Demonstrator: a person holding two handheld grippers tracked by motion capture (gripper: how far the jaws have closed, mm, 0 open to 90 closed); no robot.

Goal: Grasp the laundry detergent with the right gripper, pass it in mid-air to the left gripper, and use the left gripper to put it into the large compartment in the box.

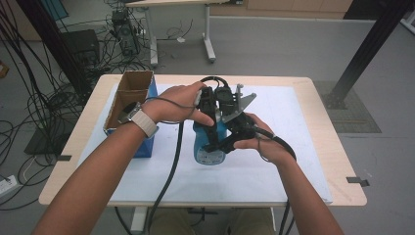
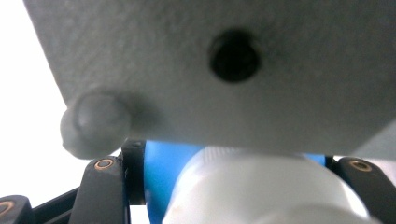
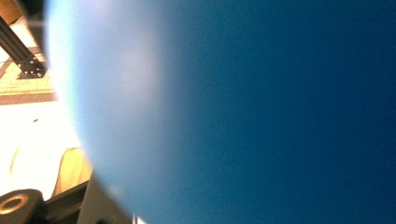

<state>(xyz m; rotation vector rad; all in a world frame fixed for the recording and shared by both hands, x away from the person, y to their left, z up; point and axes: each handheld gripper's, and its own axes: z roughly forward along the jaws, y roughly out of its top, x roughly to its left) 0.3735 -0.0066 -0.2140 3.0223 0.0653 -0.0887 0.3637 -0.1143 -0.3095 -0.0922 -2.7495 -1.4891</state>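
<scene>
A blue bottle (image 1: pixel 209 151) stands on the white mat (image 1: pixel 293 161) at mid-table. In the left gripper view its white cap (image 2: pixel 280 191) sits between the two black jaws, with the blue body (image 2: pixel 161 175) just behind. My left gripper (image 1: pixel 209 113) comes down from above and is shut on that cap. My right gripper (image 1: pixel 221 142) reaches in from the right and is shut on the bottle's body, which looms blurred and close in the right gripper view (image 3: pixel 261 112). The right gripper's grey plate (image 2: pixel 210 70) hangs just above the cap.
An open cardboard box with a blue side (image 1: pixel 131 100) stands at the table's left. The wooden table edge (image 1: pixel 337 147) frames the mat. Beyond the table lie floor cables (image 1: pixel 44 98), a second table's legs (image 1: pixel 209 46) and a black post (image 1: pixel 364 54).
</scene>
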